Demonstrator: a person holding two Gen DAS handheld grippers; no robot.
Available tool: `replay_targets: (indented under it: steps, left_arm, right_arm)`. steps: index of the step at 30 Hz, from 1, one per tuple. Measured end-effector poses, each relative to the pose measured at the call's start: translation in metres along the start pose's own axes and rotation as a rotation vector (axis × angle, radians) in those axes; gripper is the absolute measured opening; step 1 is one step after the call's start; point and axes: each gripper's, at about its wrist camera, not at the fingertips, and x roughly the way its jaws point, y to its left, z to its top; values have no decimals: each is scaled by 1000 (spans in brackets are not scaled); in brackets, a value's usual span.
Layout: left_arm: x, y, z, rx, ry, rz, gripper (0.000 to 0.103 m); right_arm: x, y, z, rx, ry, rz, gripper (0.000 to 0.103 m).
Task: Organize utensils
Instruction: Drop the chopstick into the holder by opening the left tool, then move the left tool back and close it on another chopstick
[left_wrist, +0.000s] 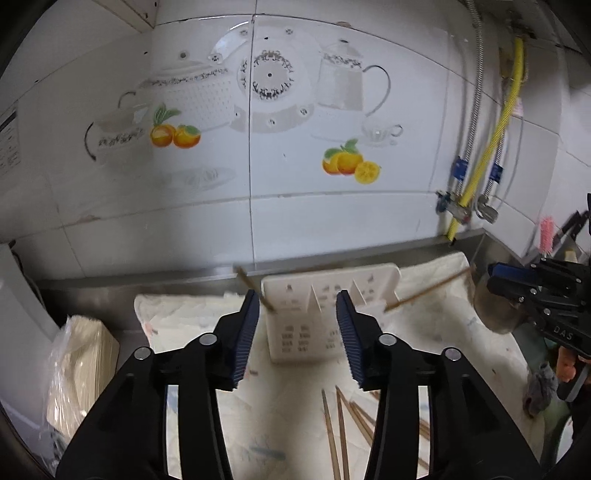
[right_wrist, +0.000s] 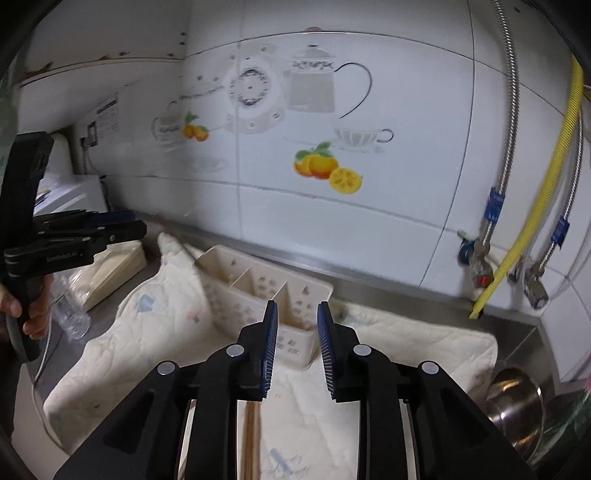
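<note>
A cream plastic utensil caddy (left_wrist: 306, 332) (right_wrist: 243, 280) with dividers lies on a white quilted cloth (left_wrist: 443, 332). My left gripper (left_wrist: 298, 295) stands open in front of it, with nothing between its pads. Two blurred wooden chopsticks slant at the caddy's sides, one by the left fingertip (left_wrist: 255, 290) and one on the right (left_wrist: 424, 291); I cannot tell whether they rest in it. Several more chopsticks (left_wrist: 343, 424) lie on the cloth near me. My right gripper (right_wrist: 298, 304) is open a little over the caddy's near end, holding nothing. Each gripper shows in the other's view (left_wrist: 535, 291) (right_wrist: 92, 236).
A steel bowl (right_wrist: 517, 406) sits in the sink at the right. On the left are a plastic-wrapped stack (left_wrist: 81, 362) and a clear glass jar (right_wrist: 70, 314). A tiled wall with hoses and valves (left_wrist: 461, 206) stands close behind the steel counter edge.
</note>
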Motion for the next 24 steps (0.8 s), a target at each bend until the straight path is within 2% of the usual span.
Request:
replay_targets:
  steps: [8,15,24]
  left_arm:
    - [-15,1,-64,-35,39,-14,48]
    - [-20,10,-111,-100,74,-18,52]
    - [-23,19,-151,-155,115,16,54]
  right_arm:
    - [-8,14,-77,33,62,46,23]
    - [0,18,-146,72,148,44,23]
    - [21,26,-199,77,255,53,22]
